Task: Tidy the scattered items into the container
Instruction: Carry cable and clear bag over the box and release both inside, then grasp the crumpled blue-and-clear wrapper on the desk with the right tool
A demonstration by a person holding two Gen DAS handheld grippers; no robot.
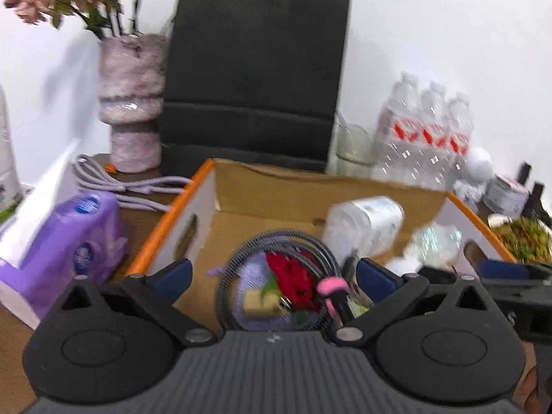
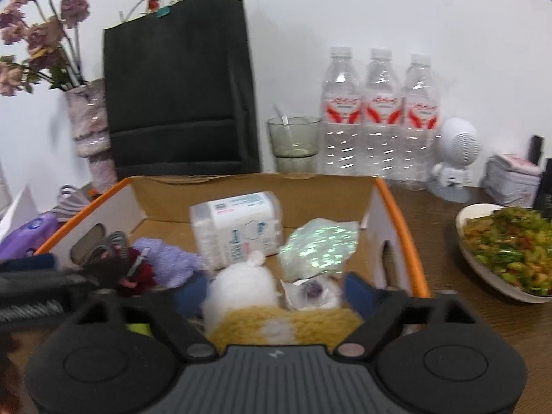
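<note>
The cardboard box with an orange rim (image 1: 165,220) (image 2: 400,220) fills the middle of both views. My left gripper (image 1: 274,269) hangs open over its near left part, above a coiled grey cable (image 1: 231,276), a red flower (image 1: 293,276), a lilac cloth (image 1: 246,272) and a pink clip (image 1: 331,286). My right gripper (image 2: 274,291) is open over the near right part, and a white and yellow plush toy (image 2: 241,286) lies between its fingers. Also in the box are a white wipes pack (image 2: 238,231), a shimmery bag (image 2: 317,245) and a small clear packet (image 2: 310,289).
Behind the box stand a black paper bag (image 2: 179,96), a vase of dried flowers (image 1: 131,103), a glass (image 2: 293,141) and three water bottles (image 2: 379,114). A white speaker figure (image 2: 455,151) and a plate of food (image 2: 507,248) are to the right. A purple pack (image 1: 76,241) lies to the left.
</note>
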